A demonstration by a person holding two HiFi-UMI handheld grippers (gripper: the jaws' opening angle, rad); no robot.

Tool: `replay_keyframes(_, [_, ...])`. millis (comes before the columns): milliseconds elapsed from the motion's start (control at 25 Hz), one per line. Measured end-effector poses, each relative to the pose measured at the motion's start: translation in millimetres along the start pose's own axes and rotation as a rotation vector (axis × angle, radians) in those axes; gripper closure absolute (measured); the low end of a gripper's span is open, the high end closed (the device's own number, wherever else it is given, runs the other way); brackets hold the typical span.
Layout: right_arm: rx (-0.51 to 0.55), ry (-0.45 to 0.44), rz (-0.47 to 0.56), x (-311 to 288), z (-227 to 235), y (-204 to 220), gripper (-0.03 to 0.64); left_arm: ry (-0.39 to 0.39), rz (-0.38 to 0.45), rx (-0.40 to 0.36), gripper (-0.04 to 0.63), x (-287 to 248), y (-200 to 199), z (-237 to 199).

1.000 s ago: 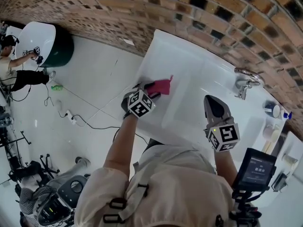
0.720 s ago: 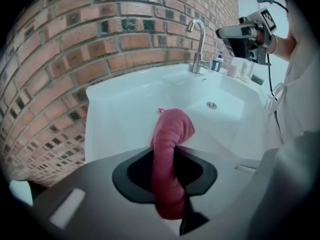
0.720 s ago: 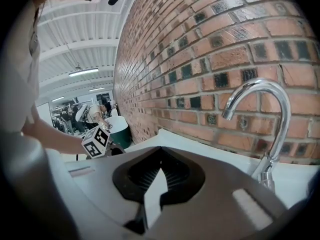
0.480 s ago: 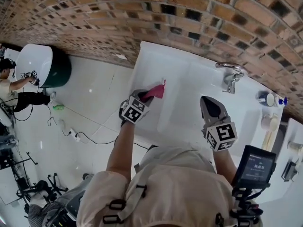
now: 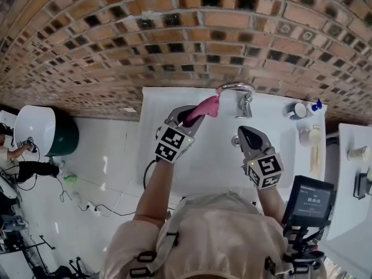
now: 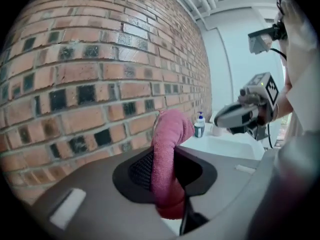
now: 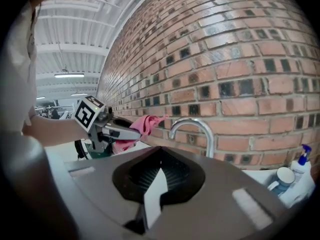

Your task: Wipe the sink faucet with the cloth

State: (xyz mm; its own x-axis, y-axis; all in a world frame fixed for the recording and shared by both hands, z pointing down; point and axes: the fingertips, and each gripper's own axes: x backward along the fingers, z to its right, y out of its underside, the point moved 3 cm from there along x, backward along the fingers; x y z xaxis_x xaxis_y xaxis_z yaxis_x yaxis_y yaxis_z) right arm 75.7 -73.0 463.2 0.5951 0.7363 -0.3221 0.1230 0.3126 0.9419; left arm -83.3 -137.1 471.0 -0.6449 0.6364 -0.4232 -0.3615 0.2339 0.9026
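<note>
The left tongs (image 5: 190, 116) have just been closing and are clamped on the pink cloth (image 5: 207, 106). The cloth juts past their tips at 9 o'clock of the chrome faucet (image 5: 242, 96), just beside the spout's end; whether it touches cannot be told. The right tongs (image 5: 246, 133), tips together and empty, hang at 6 o'clock of the faucet over the white sink (image 5: 209, 161). At 3 o'clock stands a blue-topped pump bottle (image 5: 315, 105). Its label and the writing on the small screen (image 5: 314, 202) are too small to read.
</note>
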Motion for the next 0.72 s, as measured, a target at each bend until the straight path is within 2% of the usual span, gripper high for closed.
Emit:
replay_keyframes(120, [0.006,0.037,0.015,19.9,22.9,-4.7,0.626,0.01,0.062,0.045,0.505,-25.6,-41.5,14.2])
replay_keyframes(200, [0.013,0.05,0.028,30.6,35.0,-9.7,0.626,-0.005,0.081,0.042,0.503,-40.9,-62.8,20.3])
replay_keyframes(320, [0.028,0.055,0.039,42.8,46.1,-15.2,0.626,-0.104,0.068,0.039,0.503,-54.2,-71.8,14.0])
replay_keyframes(360, [0.029,0.057,0.04,45.6,49.1,-15.1,0.626,-0.141,0.063,0.065,0.503,-56.0,-67.3,7.9])
replay_keyframes(440, [0.026,0.058,0.035,49.8,54.2,-11.7,0.626,-0.181,0.059,0.168,0.503,-59.0,-50.1,-4.1])
replay_keyframes(560, [0.018,0.059,0.021,53.2,60.9,-5.6,0.626,-0.173,0.049,0.315,0.503,-69.1,-27.4,-11.5])
replay_keyframes(640, [0.019,0.062,0.019,54.6,64.6,-5.7,0.626,-0.164,0.064,0.341,0.503,-75.6,-30.8,-9.2])
replay_keyframes(720, [0.023,0.064,0.024,55.6,67.1,-7.9,0.626,-0.166,0.098,0.331,0.503,-77.5,-45.3,-5.4])
